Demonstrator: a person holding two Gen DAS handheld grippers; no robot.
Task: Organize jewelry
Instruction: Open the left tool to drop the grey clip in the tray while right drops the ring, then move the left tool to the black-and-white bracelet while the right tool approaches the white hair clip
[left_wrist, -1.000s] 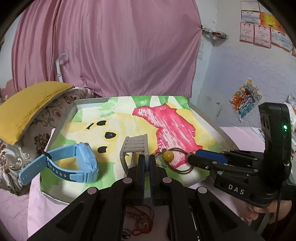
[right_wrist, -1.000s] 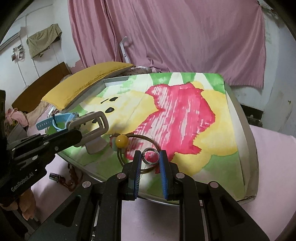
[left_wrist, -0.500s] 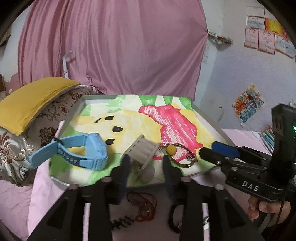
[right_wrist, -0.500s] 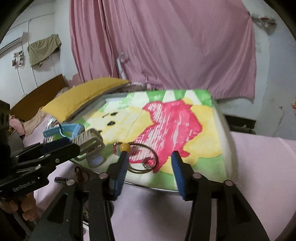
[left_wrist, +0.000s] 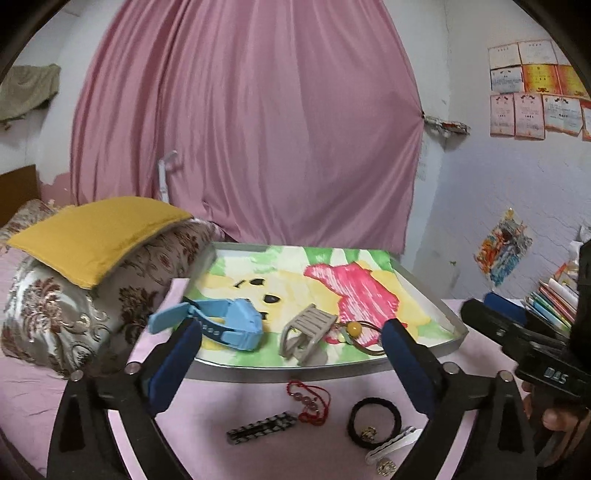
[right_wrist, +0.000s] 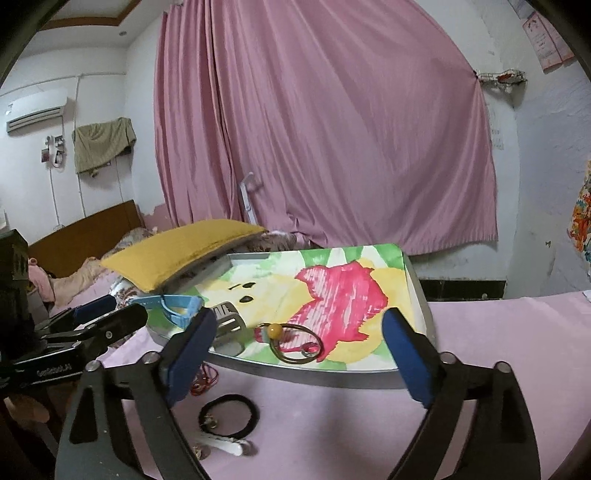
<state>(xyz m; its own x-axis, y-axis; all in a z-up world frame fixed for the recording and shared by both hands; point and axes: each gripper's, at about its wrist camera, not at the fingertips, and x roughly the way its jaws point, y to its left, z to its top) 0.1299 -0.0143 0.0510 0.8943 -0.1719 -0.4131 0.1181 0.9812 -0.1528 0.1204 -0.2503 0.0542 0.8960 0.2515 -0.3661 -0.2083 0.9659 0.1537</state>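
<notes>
A metal tray (left_wrist: 332, 372) lined with a coloured drawing holds a blue watch (left_wrist: 236, 325), a grey hair claw clip (left_wrist: 306, 334) and a bangle with a yellow bead (left_wrist: 354, 328). In the right wrist view the bangle (right_wrist: 295, 341) carries a small ring (right_wrist: 308, 350). On the pink cloth before the tray lie a red cord bracelet (left_wrist: 310, 400), a checked clip (left_wrist: 262, 430), a black hair tie (left_wrist: 373, 419) and a white clip (left_wrist: 393, 441). My left gripper (left_wrist: 291, 365) and right gripper (right_wrist: 295, 363) are open, empty, pulled back from the tray.
A yellow cushion (left_wrist: 96, 236) lies on a patterned pillow (left_wrist: 74, 314) left of the tray. A pink curtain (left_wrist: 251, 129) hangs behind. Books (left_wrist: 554, 299) stand at the right. The right gripper body (left_wrist: 535, 347) shows in the left wrist view.
Both grippers opened and drew back from the tray. The left let go of the grey claw clip, the right let go of the small ring; both now lie in the tray.
</notes>
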